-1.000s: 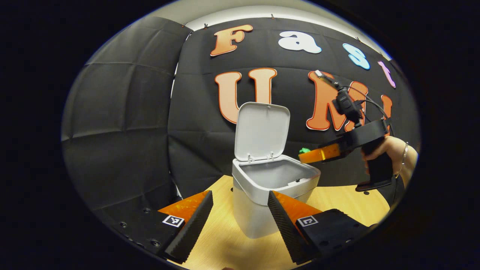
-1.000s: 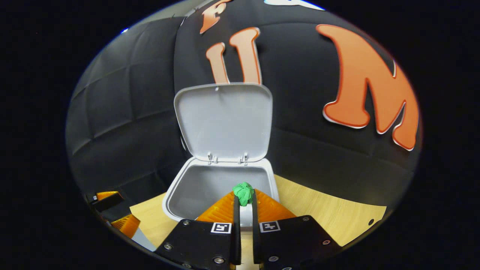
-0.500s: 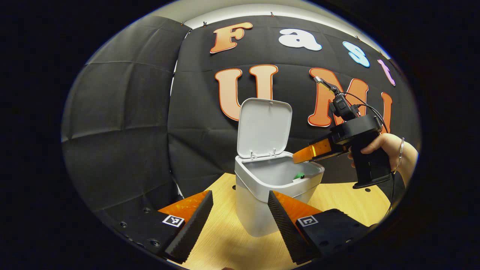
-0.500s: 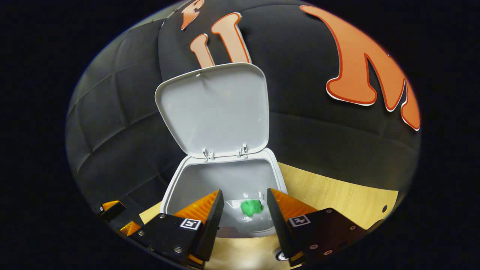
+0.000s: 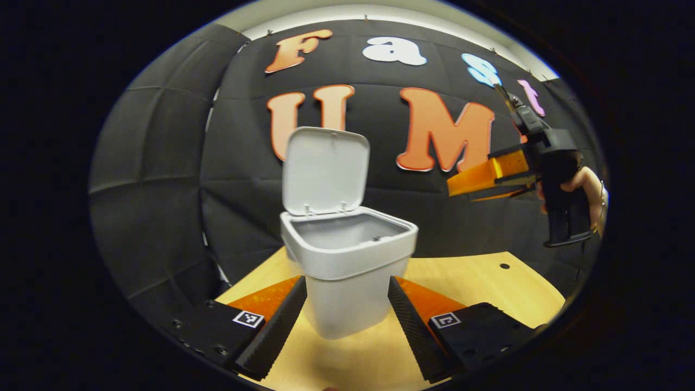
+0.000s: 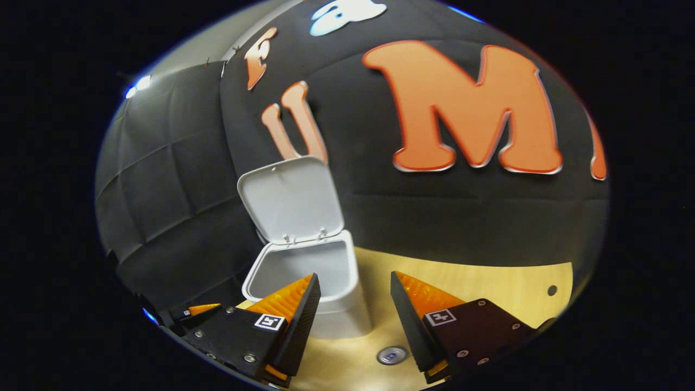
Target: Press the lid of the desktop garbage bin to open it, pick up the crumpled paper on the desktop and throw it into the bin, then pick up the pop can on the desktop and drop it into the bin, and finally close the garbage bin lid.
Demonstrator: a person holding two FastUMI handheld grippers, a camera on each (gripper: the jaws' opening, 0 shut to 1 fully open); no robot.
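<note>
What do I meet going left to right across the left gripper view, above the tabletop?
Open lid standing up at the back of the garbage bin → the right gripper, its fingers pointing toward the bin → the hand holding it.

The bin (image 5: 348,271) stands on the table (image 5: 478,285) near its back edge, lid (image 5: 324,169) raised upright at the rear, the inside pale as far as it shows. The left gripper (image 5: 347,296) sits low before it, fingers spread wide either side of the bin's base, not touching. At the right, well above the table, a hand (image 5: 575,190) holds the right gripper (image 5: 461,187).
</note>
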